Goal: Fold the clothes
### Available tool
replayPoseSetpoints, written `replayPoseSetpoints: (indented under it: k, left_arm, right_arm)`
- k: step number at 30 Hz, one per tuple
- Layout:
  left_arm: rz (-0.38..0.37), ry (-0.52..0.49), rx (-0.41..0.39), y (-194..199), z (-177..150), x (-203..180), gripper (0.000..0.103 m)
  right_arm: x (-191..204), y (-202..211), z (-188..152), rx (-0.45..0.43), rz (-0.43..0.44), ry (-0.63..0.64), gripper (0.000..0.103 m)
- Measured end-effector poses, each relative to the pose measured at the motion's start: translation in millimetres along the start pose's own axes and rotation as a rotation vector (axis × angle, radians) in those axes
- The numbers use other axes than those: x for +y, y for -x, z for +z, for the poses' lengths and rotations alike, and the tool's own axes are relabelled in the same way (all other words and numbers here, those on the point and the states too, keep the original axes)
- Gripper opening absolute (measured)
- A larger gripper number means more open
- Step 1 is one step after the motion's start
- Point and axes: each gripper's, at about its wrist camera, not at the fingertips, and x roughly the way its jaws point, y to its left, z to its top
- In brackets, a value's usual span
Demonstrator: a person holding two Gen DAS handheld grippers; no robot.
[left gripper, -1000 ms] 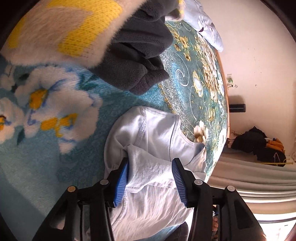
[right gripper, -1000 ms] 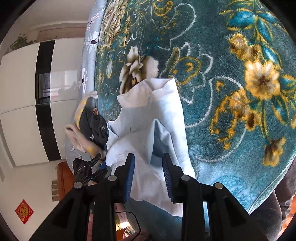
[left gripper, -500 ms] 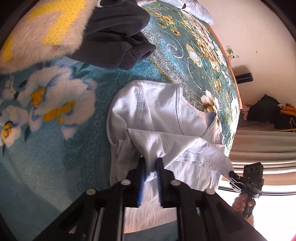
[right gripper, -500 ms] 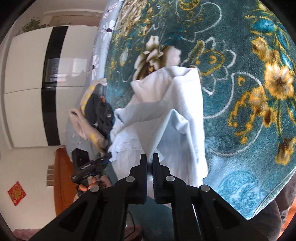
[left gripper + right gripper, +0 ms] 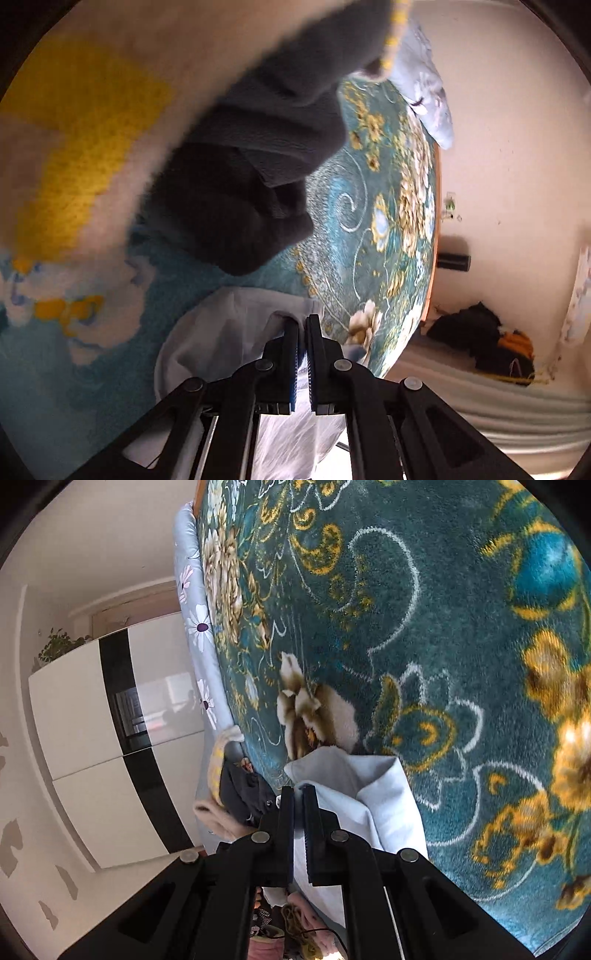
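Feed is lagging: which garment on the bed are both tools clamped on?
The pale blue shirt; the dark grey fleece and fuzzy yellow-and-cream knit lie untouched beyond.

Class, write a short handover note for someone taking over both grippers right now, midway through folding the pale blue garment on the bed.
Left gripper: shut on the pale blue garment.
Right gripper: shut on the same garment, at another edge.
The garment lies on the teal floral blanket, near a dark grey fleece and a cream-and-yellow knit.
Done: both edges gripped.
Left: carry the fold over, lay it flat, release.
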Motion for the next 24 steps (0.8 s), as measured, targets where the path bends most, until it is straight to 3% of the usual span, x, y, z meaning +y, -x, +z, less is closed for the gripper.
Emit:
replayPoseSetpoints:
  k: [3,5,7,8,9,14,17,18,19,20,21,24]
  left_arm:
    - [-0.010,0.047,-0.022,-9,1,9,0.008]
    - [-0.054,0.035,-0.045,-2,-3,6,0.022]
    - [-0.095,-0.004,-0.082,13,-7,-4,0.057]
    - [-0.116,-0.024,-0.101,21,-9,-9,0.060]
    - [-0.130,-0.044,-0.118,28,-12,-13,0.061]
    - [-0.005,-0.159,-0.135,57,-38,-18,0.064]
    - [0.139,-0.205,-0.112,62,-71,4,0.064]
    - [0.157,-0.193,-0.101,65,-83,17,0.064]
    - [0.171,-0.176,-0.090,67,-95,30,0.064]
    - [0.154,-0.140,-0.082,68,-102,41,0.064]
    - [0.137,-0.104,-0.075,68,-109,53,0.064]
    - [0.086,0.005,-0.052,70,-131,87,0.064]
  right_arm:
    - [-2,-2,7,-0.010,-0.033,-0.001,0.005]
    - [-5,2,11,-0.024,-0.052,-0.001,0.005]
    - [-7,7,13,-0.045,-0.061,-0.001,0.008]
    - [-8,10,13,-0.057,-0.059,-0.001,0.008]
    - [-8,13,12,-0.068,-0.057,-0.001,0.008]
    - [-5,29,-13,-0.080,-0.081,0.056,0.008]
    - [-16,34,-51,-0.042,-0.152,0.081,0.009]
    - [-23,37,-65,-0.031,-0.191,0.090,0.012]
    - [-30,39,-80,-0.022,-0.231,0.099,0.023]
    - [-38,42,-94,-0.015,-0.276,0.109,0.038]
    - [-45,44,-108,-0.008,-0.317,0.114,0.042]
    - [-70,50,-135,0.007,-0.356,0.039,0.043]
